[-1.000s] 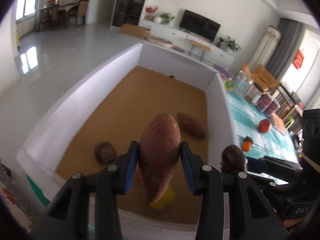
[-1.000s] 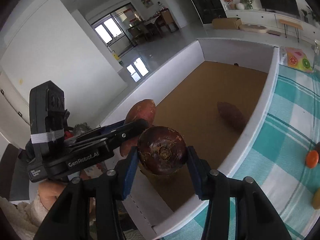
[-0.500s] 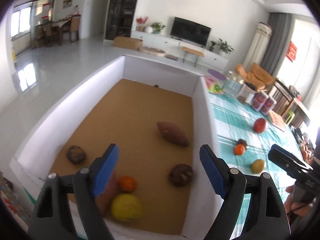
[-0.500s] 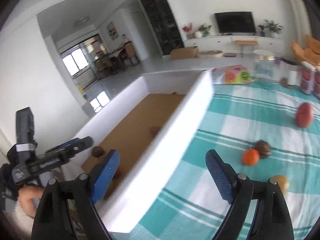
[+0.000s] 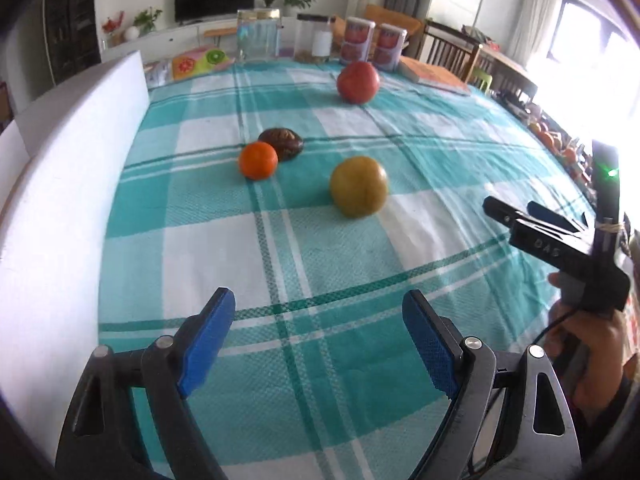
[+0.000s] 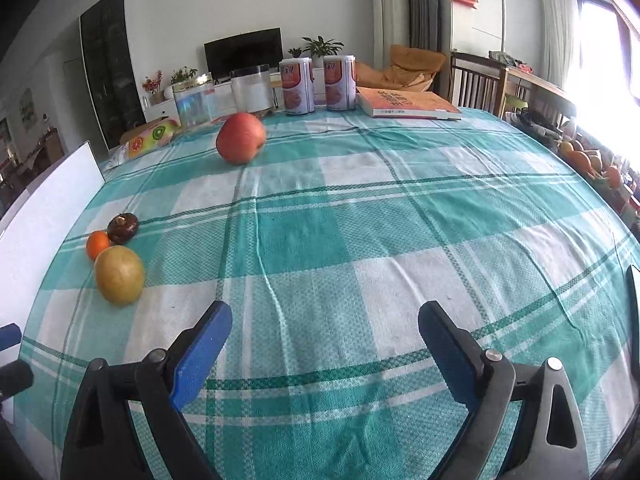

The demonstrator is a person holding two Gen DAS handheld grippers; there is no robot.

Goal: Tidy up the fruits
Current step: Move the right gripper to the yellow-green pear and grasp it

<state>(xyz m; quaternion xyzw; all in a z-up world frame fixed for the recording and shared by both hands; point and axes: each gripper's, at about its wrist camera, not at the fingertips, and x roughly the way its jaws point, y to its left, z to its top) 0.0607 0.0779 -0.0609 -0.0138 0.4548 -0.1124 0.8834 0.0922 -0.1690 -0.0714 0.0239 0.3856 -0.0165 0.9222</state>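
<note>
On the teal checked tablecloth lie a yellow pear-like fruit, a small orange, a dark brown round fruit touching the orange, and a red apple farther back. My left gripper hovers over bare cloth short of them, its jaws still opening, nothing between them. The right gripper also hangs over bare cloth, jaws opening and empty; the pear, orange and brown fruit sit to its left, the apple far ahead. The right gripper shows at the right edge of the left wrist view, held by a hand.
The white wall of a box stands along the table's left side. At the far edge stand two printed cans, two clear jars, a book and a colourful packet. Chairs and more fruit sit beyond the right edge.
Both grippers let go of their loads, the sweet potato and the brown fruit, into the box, opened wide, and swung right from the box to over the tablecloth.
</note>
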